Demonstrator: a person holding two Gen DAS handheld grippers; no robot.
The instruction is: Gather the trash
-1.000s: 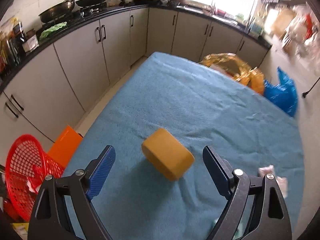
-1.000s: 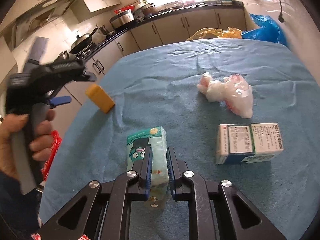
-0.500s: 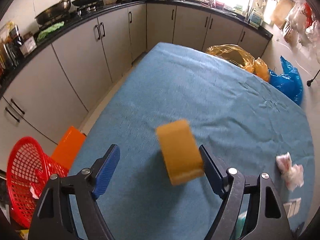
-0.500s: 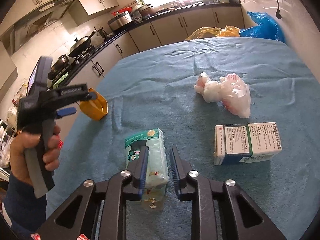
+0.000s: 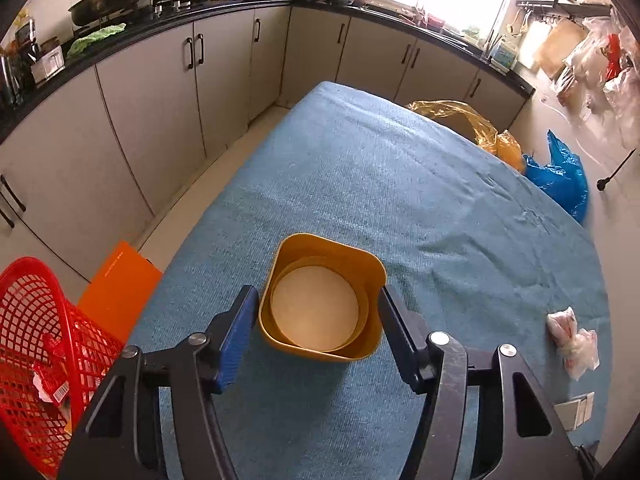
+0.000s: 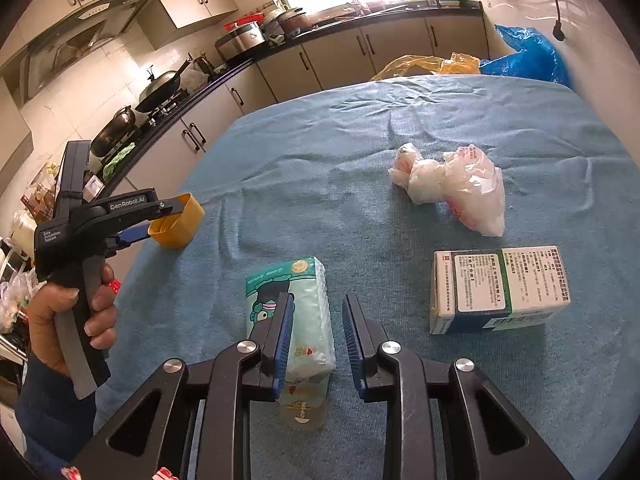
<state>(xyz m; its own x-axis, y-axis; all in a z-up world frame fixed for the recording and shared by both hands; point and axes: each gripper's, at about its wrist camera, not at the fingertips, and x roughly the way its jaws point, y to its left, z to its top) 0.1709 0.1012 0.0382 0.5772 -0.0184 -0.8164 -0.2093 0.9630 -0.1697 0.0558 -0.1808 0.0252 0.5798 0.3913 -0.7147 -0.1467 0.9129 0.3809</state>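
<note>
**Yellow tub bracketed by the left tongs**

On the blue terry-cloth table cover point(image 5: 360, 168), a red plastic mesh basket point(image 5: 36, 340) stands off its left edge. Between the spread fingers of the left gripper point(image 5: 316, 312), mouth up, sits the squarish yellow plastic tub point(image 5: 320, 296), apparently flanked, not yet squeezed. Farther right, the right gripper point(image 6: 316, 332) hangs parted, empty, beside a soft green tissue pack point(image 6: 296, 304).

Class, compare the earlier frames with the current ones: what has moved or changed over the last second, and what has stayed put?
The yellow cup turned upright, its opening now facing the left wrist camera, and sits between the left gripper fingers, which narrowed around it; contact is unclear. The right gripper opened slightly. The tissue pack, medicine box and crumpled plastic bag stayed put.
</note>
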